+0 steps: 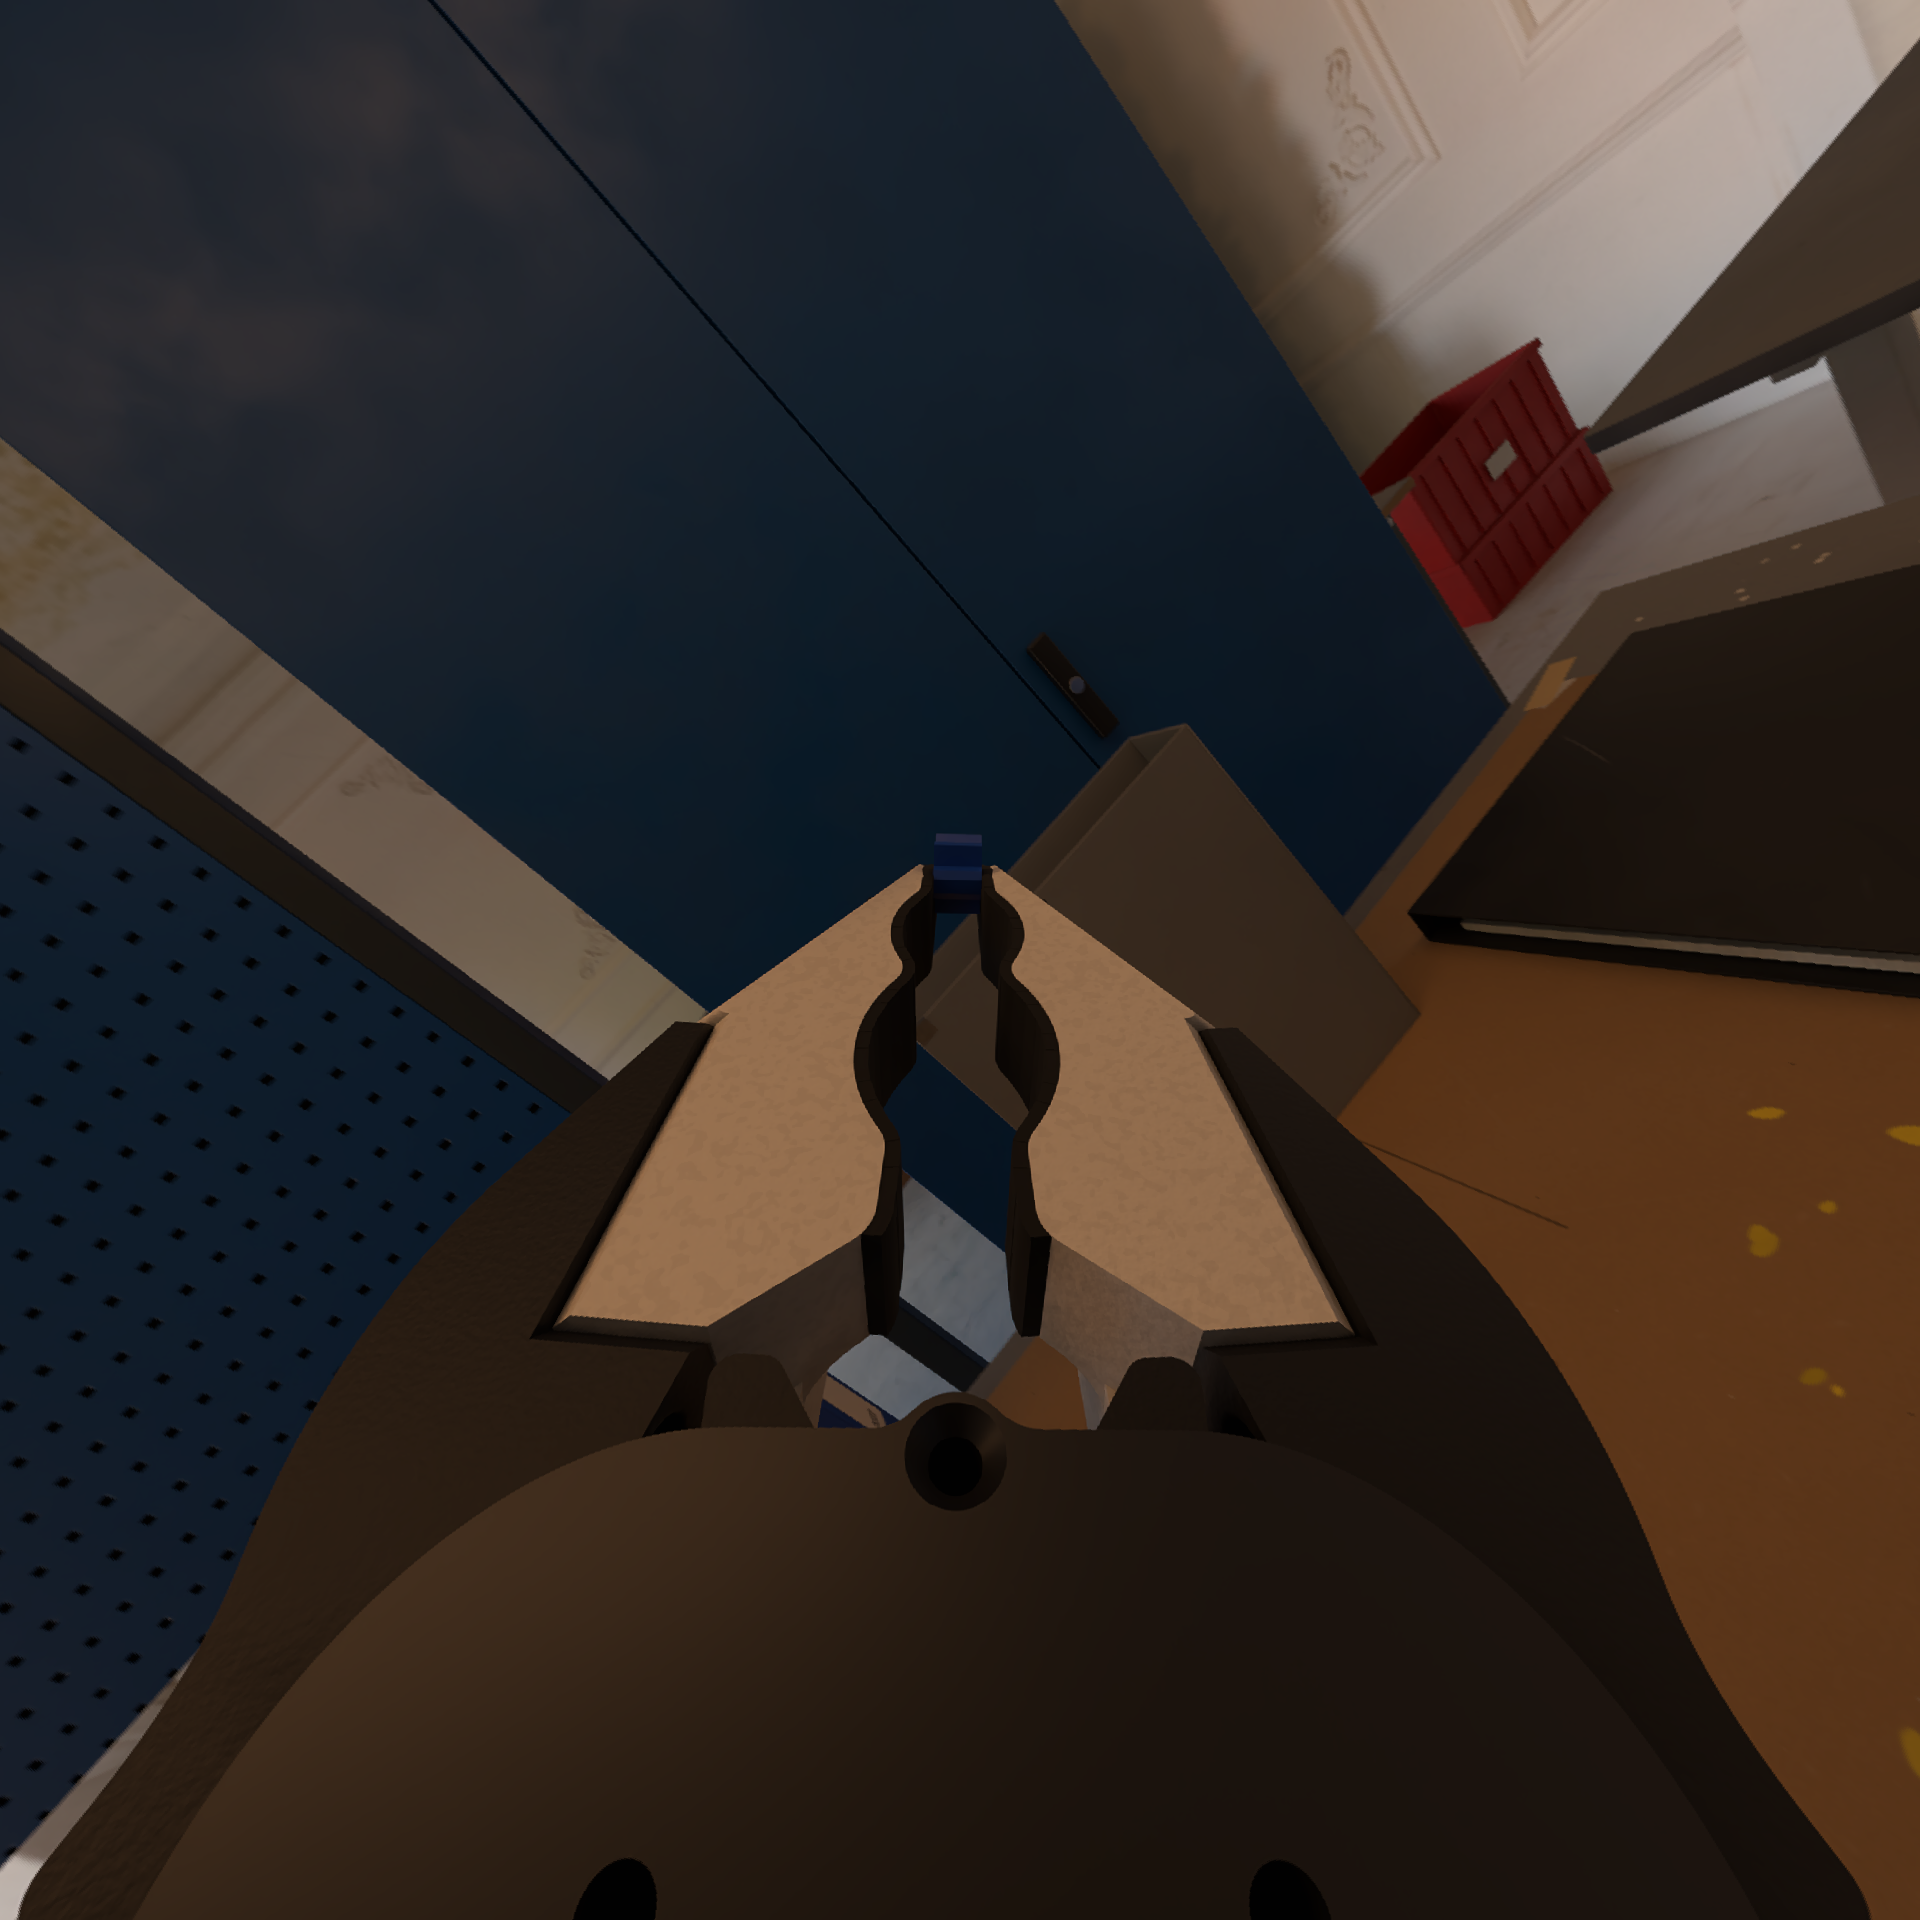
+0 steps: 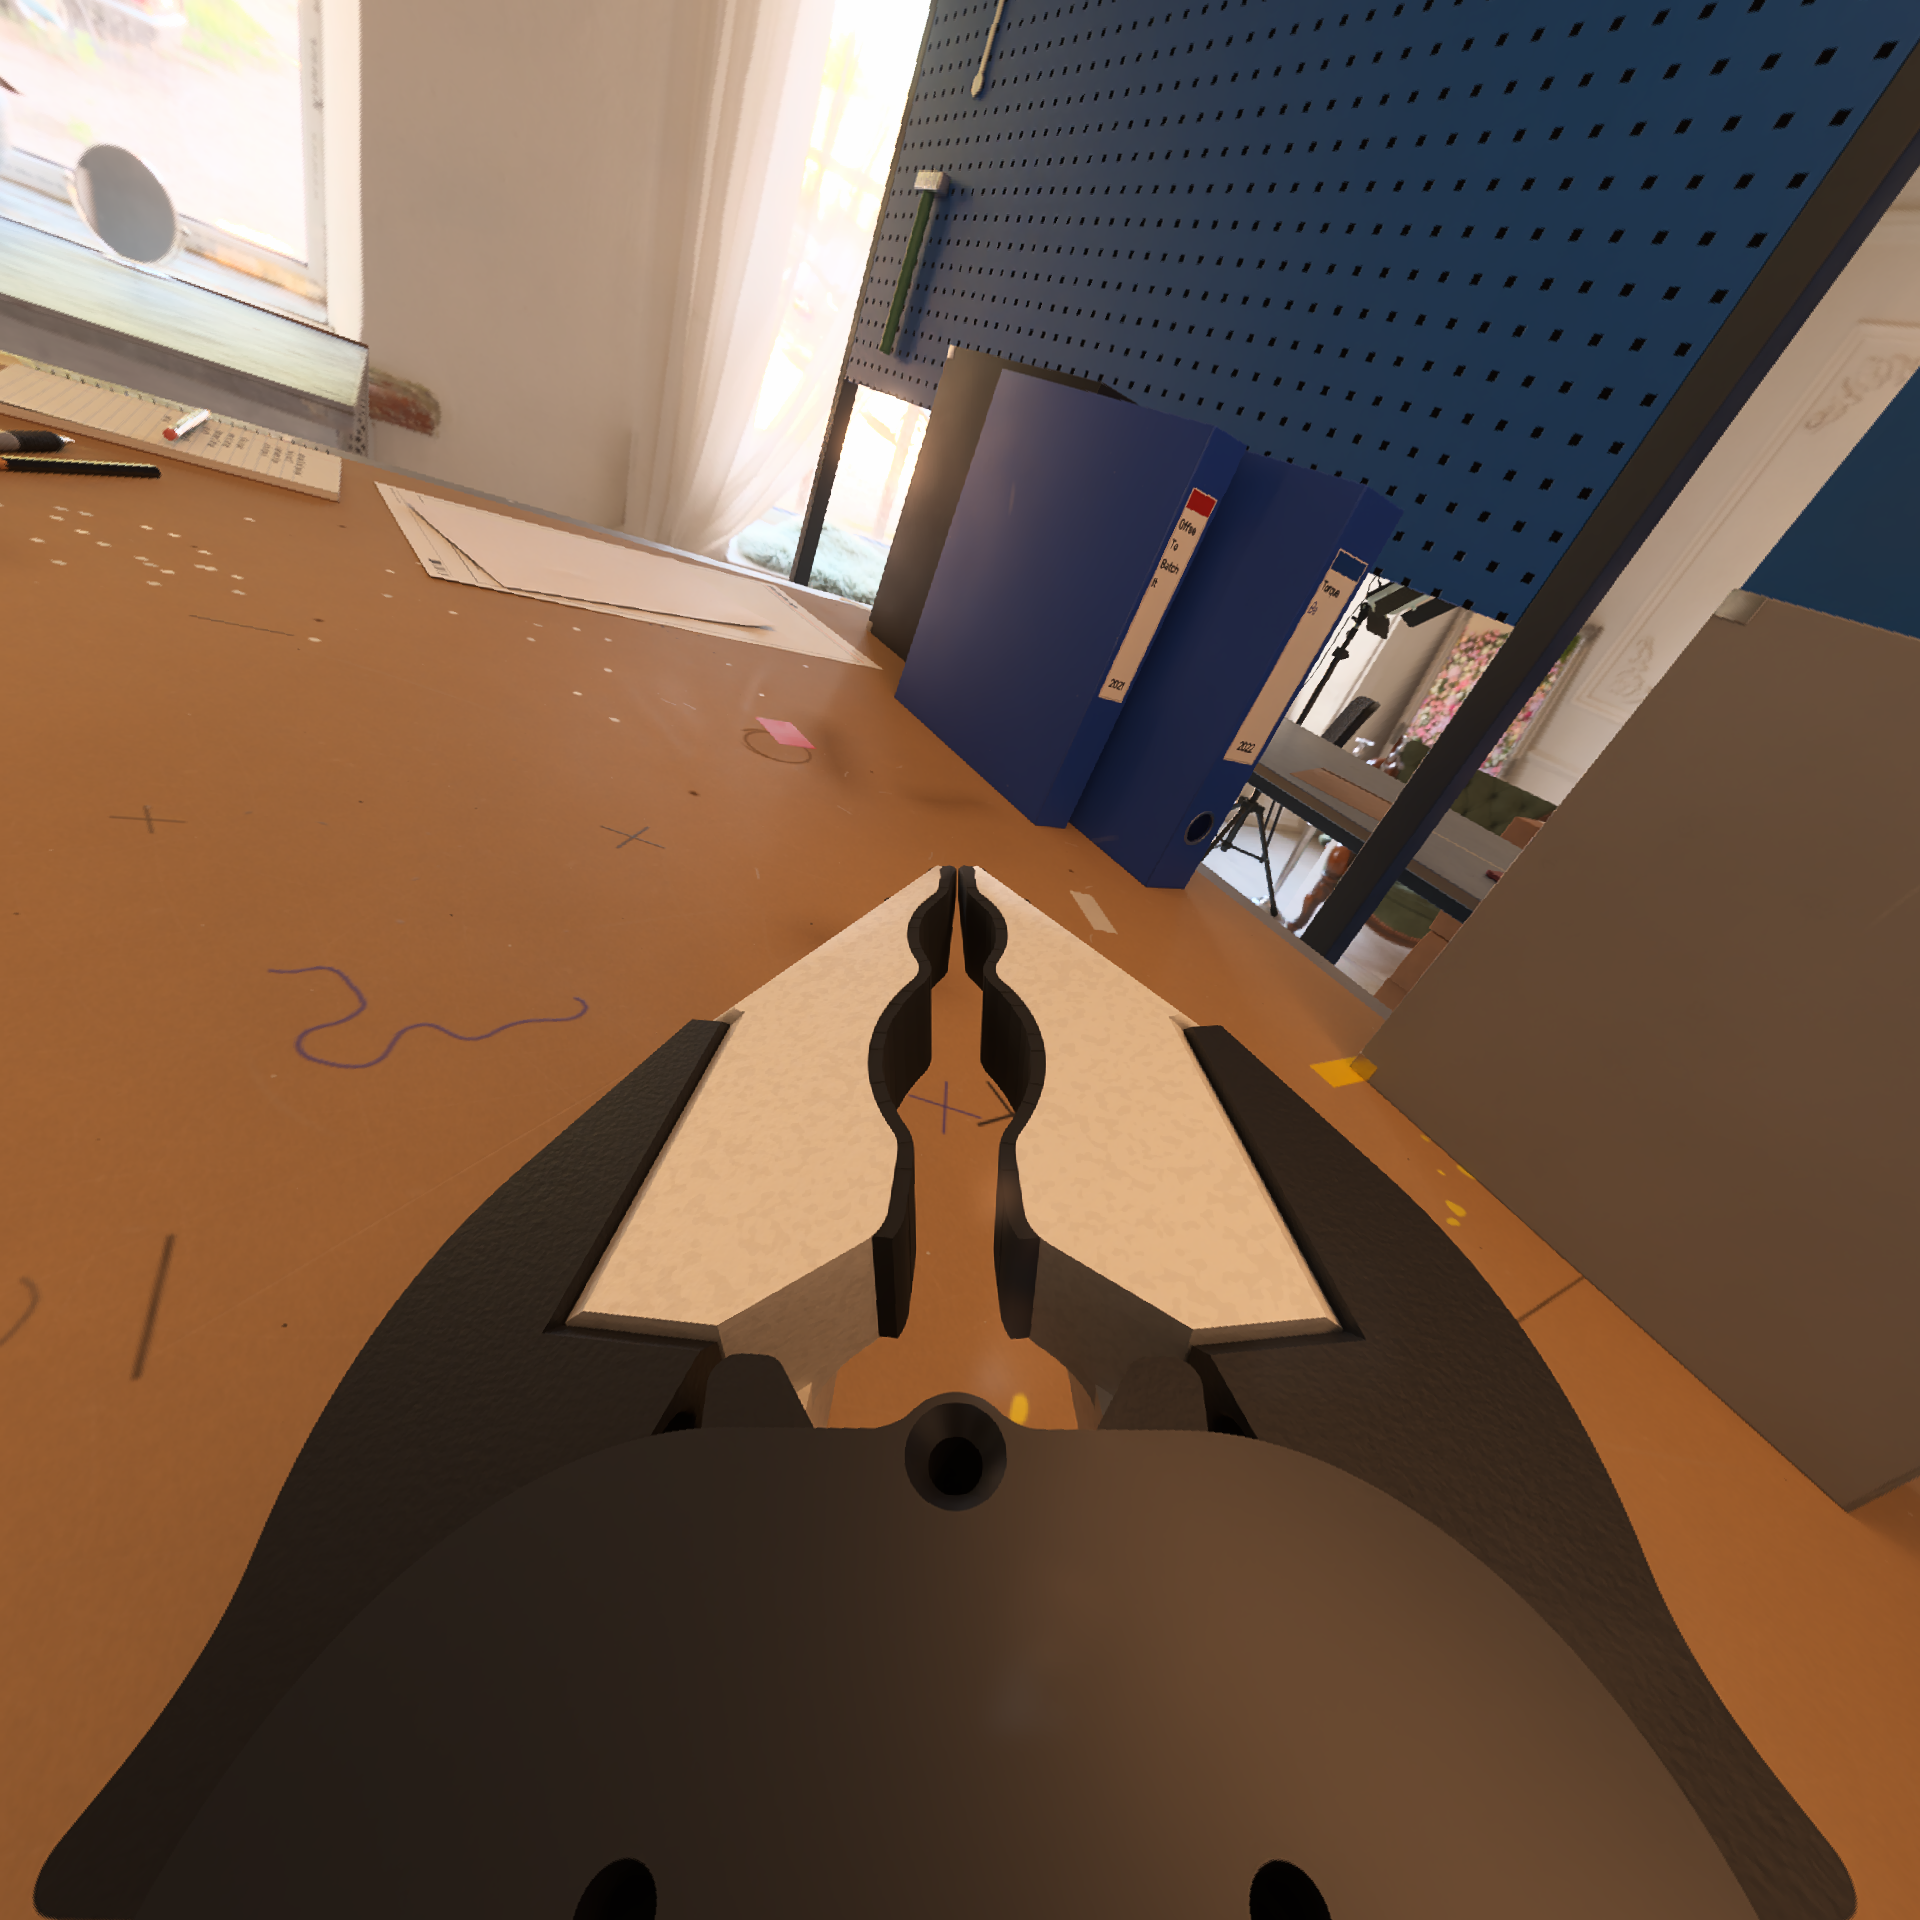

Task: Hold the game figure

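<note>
My left gripper is shut on a small dark blue ribbed game figure, pinched at the very fingertips and held up in the air in front of a dark blue cabinet. Only the figure's top end shows past the tips. My right gripper is shut and empty, low over the brown table. The figure does not show in the right wrist view.
A grey box stands on the table just beyond the left gripper, also at the right in the right wrist view. A black binder lies flat. Blue binders lean by a blue pegboard. Paper sheets lie farther off.
</note>
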